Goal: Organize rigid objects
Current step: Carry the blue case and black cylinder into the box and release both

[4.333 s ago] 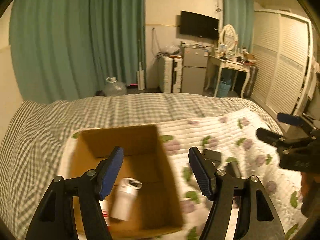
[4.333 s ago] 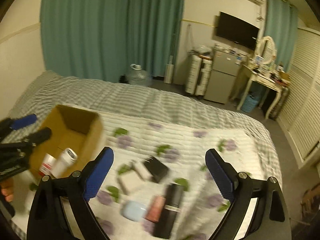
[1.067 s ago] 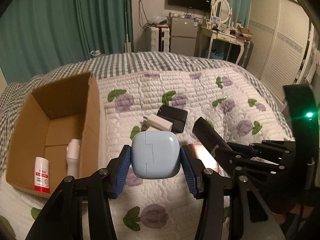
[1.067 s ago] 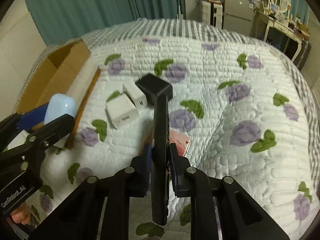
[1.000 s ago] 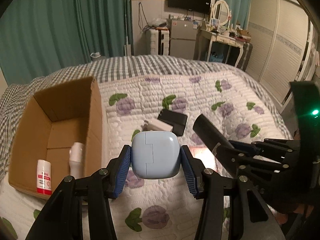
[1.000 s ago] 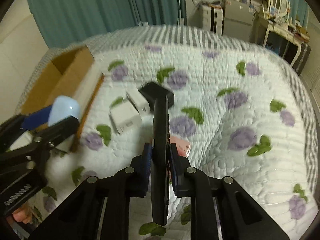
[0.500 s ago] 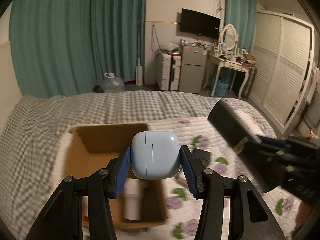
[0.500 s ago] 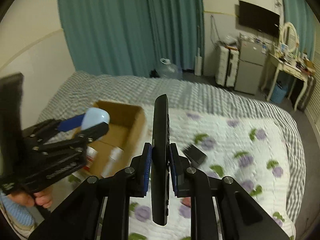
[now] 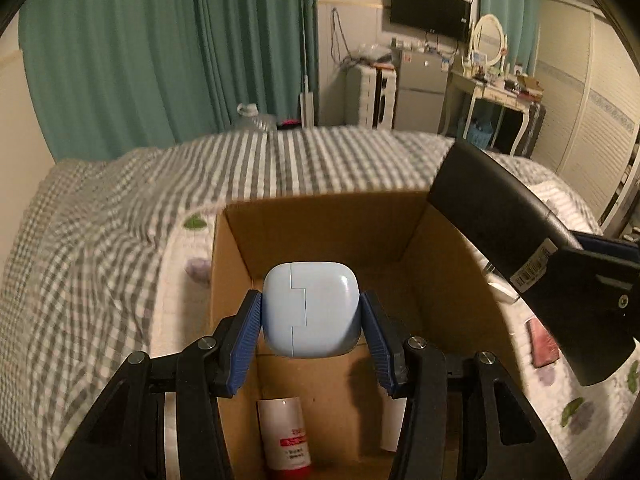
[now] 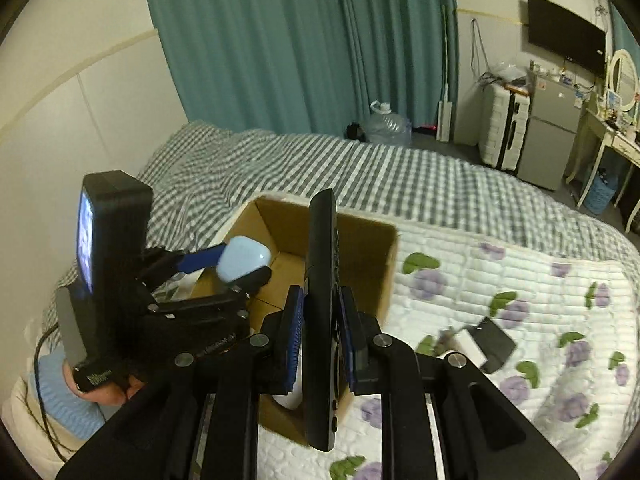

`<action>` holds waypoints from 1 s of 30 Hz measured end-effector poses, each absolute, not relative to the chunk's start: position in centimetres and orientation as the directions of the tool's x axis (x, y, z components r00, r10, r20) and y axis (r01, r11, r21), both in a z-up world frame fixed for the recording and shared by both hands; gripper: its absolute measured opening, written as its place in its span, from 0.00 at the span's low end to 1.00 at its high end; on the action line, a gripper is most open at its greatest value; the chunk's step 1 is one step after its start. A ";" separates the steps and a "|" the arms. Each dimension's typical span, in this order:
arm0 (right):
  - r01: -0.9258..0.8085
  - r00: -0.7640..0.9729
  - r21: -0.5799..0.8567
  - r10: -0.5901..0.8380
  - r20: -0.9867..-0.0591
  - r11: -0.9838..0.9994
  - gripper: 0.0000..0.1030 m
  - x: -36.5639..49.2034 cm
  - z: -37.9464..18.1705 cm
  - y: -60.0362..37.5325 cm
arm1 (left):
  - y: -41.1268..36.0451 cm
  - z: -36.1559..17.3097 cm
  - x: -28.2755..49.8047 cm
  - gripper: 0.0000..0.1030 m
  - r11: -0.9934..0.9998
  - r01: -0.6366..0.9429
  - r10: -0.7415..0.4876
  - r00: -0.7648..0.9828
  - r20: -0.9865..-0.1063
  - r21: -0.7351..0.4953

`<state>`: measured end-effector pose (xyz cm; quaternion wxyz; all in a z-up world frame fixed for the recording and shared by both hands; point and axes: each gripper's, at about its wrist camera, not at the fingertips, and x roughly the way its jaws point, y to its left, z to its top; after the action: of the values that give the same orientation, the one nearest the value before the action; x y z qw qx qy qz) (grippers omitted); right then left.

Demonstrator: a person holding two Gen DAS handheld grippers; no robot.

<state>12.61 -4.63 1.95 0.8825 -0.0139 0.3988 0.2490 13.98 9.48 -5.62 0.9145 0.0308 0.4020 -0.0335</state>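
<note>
Left gripper [image 9: 311,316] pinches a pale-blue rounded plastic case [image 9: 311,309] above the open cardboard box [image 9: 320,220]; right gripper [image 10: 319,320] clamps a long black remote [image 10: 320,312] edge-up, pointing forward.

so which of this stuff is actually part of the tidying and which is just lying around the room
Part of the job:
- blue case in the left gripper
- black remote in the right gripper
- cardboard box
- red-capped tube in the box
- black block on the quilt

Just around:
- water jug
- fridge
- TV

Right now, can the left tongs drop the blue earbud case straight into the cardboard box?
Probably yes: the left tongs hold the earbud case over the open cardboard box, with nothing between.
</note>
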 end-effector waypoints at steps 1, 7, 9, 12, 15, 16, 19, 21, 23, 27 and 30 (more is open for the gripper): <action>-0.450 0.549 0.178 0.428 -0.718 0.875 0.17 13.0 1.4 -4.3 | 9.7 -6.3 14.3 0.49 0.996 0.088 -0.038 0.665 -0.746 0.027; -0.434 0.514 0.191 0.416 -0.750 0.881 0.16 14.8 -1.4 -3.1 | 10.2 -8.0 15.0 0.51 0.995 0.096 -0.043 0.645 -0.763 0.025; -0.426 0.509 0.194 0.411 -0.756 0.884 0.16 15.2 -1.9 -2.8 | 10.1 -8.0 15.0 0.51 0.994 0.107 -0.063 0.639 -0.767 0.007; -0.419 0.513 0.190 0.405 -0.757 0.888 0.16 15.4 -1.7 -2.5 | 10.1 -7.7 14.7 0.52 0.994 0.106 -0.076 0.633 -0.770 -0.011; -0.412 0.530 0.176 0.393 -0.752 0.894 0.17 15.5 -1.2 -2.4 | 10.5 -7.0 14.0 0.60 0.995 0.097 -0.073 0.667 -0.742 -0.011; -0.410 0.533 0.173 0.389 -0.751 0.896 0.17 15.5 -1.1 -2.4 | 10.4 -6.6 13.6 0.62 0.996 0.093 -0.067 0.680 -0.730 -0.005; -0.395 0.546 0.159 0.370 -0.752 0.905 0.17 15.5 -0.9 -2.3 | 10.7 -6.0 13.4 0.65 0.997 0.083 -0.052 0.699 -0.713 0.008; -0.388 0.552 0.146 0.356 -0.754 0.910 0.17 15.6 -1.2 -2.2 | 11.0 -5.9 13.4 0.65 0.998 0.070 -0.044 0.704 -0.709 0.008; -0.382 0.554 0.136 0.344 -0.758 0.914 0.17 15.8 -1.6 -2.0 | 11.2 -5.8 13.1 0.65 0.998 0.062 -0.040 0.706 -0.707 0.005; -0.362 0.550 0.144 0.335 -0.765 0.921 0.17 16.5 -2.9 -1.6 | 11.5 -5.6 12.9 0.65 0.998 0.056 -0.035 0.717 -0.696 0.007; -0.351 0.555 0.176 0.356 -0.752 0.920 0.17 16.8 -3.0 -1.9 | 11.5 -5.5 12.6 0.65 0.999 0.050 -0.030 0.724 -0.689 0.009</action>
<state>16.82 -1.88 -3.05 0.8818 0.0025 0.4268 0.2005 12.63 11.53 -5.51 0.9284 0.0134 0.3708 -0.0216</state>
